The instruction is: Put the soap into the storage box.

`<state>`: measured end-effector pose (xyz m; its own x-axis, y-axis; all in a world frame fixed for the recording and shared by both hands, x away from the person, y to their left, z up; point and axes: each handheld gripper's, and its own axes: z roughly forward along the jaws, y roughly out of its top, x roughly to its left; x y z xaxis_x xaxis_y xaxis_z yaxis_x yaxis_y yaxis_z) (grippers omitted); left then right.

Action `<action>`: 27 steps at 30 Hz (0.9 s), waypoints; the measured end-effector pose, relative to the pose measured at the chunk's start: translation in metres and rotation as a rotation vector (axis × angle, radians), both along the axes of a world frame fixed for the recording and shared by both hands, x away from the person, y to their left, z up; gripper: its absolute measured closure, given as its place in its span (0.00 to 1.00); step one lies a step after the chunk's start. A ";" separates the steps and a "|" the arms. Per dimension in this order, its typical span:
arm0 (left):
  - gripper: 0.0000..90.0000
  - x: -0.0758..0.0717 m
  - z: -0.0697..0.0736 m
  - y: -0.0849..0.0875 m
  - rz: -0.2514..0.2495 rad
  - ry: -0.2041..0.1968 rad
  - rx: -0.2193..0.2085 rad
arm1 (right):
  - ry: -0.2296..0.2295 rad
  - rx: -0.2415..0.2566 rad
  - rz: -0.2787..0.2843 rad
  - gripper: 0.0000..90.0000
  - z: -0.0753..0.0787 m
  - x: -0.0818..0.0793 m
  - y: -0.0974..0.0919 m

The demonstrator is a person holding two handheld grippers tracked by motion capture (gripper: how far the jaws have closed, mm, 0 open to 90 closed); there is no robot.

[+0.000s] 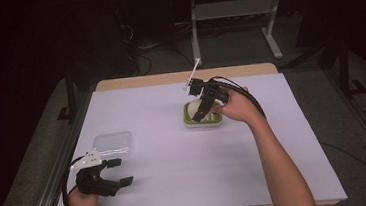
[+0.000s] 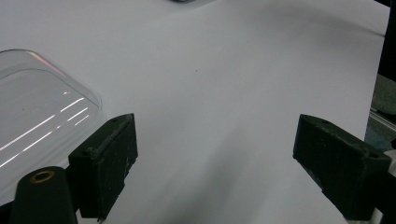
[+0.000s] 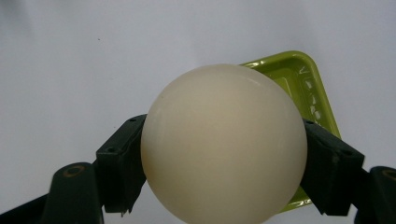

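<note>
Right gripper [image 3: 224, 154] is what I watch first: its two jaws press on both sides of a big cream ball [image 3: 224, 144], holding it just above the green tray [image 3: 303, 79] near the far middle of the white table [image 1: 178, 183]. My left gripper [image 2: 215, 158] rests wide open with nothing in it, near my edge, just beside a clear plastic lid [image 2: 37, 116].

A clear lid [image 1: 114, 143] is lying flat on the white sheet [image 1: 177, 174] near the table's [image 1: 183, 77] left side, catching streaks of light. Beyond the far wooden edge, a white desk frame [image 1: 233, 15] is standing on the grey floor, cables [image 1: 139, 54] trailing beside it.
</note>
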<state>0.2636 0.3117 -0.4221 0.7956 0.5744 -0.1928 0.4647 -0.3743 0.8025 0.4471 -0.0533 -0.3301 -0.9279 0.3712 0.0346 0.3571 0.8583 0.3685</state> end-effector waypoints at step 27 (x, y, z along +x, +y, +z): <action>0.15 0.001 0.000 -0.001 -0.009 -0.005 0.006 | 0.022 -0.010 -0.049 0.27 -0.013 0.017 -0.004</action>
<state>0.2643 0.3111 -0.4225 0.8014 0.5687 -0.1851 0.4574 -0.3834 0.8024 0.4643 -0.0577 -0.3434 -0.9077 0.4165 0.0506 0.4066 0.8433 0.3515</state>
